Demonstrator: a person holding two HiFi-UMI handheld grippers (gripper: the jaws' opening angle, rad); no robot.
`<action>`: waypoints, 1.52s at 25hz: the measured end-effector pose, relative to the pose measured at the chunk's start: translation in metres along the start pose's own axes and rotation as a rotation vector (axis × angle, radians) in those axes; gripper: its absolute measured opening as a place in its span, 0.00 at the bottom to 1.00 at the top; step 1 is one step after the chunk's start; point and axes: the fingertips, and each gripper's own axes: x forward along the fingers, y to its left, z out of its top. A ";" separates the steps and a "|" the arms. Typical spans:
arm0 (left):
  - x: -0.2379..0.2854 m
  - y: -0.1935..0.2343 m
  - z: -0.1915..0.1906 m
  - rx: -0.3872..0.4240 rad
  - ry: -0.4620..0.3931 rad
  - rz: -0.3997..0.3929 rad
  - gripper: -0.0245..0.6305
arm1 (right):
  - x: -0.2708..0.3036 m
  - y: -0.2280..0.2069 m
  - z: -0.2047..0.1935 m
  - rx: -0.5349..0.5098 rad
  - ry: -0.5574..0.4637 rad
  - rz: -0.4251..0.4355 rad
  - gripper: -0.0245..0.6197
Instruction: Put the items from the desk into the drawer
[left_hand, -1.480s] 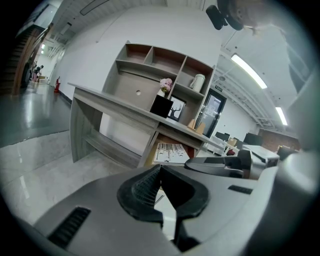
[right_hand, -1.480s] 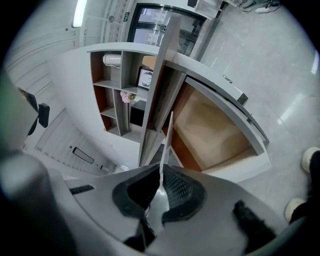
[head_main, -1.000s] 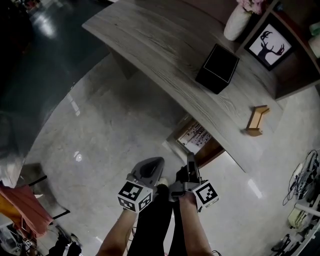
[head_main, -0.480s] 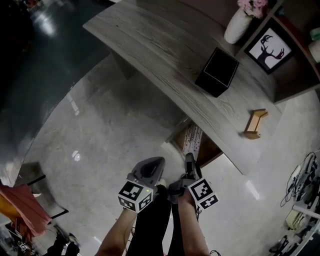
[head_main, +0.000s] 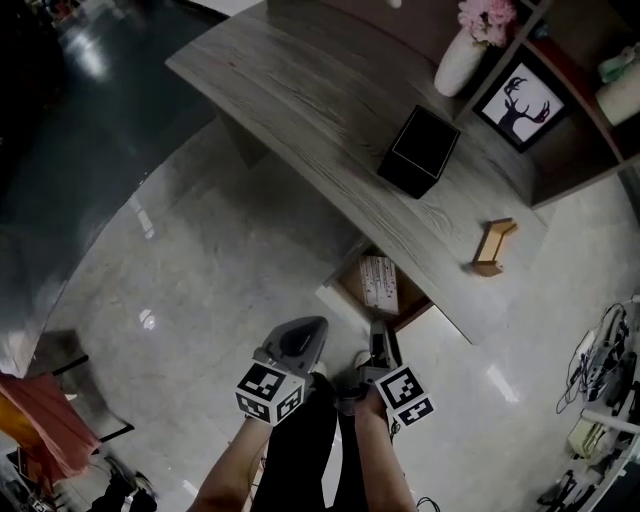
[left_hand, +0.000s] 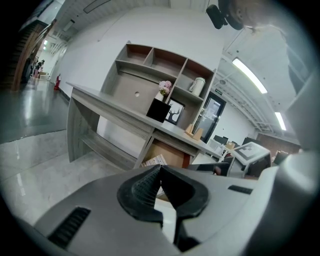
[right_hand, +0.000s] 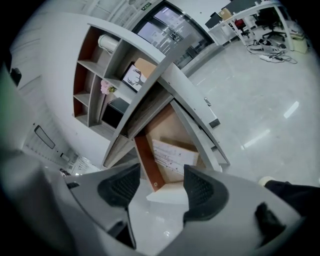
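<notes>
The desk (head_main: 300, 90) carries a black box (head_main: 418, 152) — and perhaps a wooden stand (head_main: 493, 247).

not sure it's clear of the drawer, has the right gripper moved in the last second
Yes, slightly: the right gripper has drawn back from the drawer front toward the person. Its jaws have just been opening, nothing between them.
</notes>
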 end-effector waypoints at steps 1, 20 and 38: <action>-0.001 -0.003 0.002 0.002 -0.001 -0.003 0.05 | -0.004 0.005 0.002 -0.006 -0.001 0.013 0.46; -0.039 -0.062 0.097 0.064 -0.104 0.005 0.05 | -0.060 0.144 0.034 -0.382 0.117 0.341 0.45; -0.092 -0.127 0.212 0.208 -0.346 0.104 0.05 | -0.153 0.256 0.115 -0.828 -0.112 0.550 0.06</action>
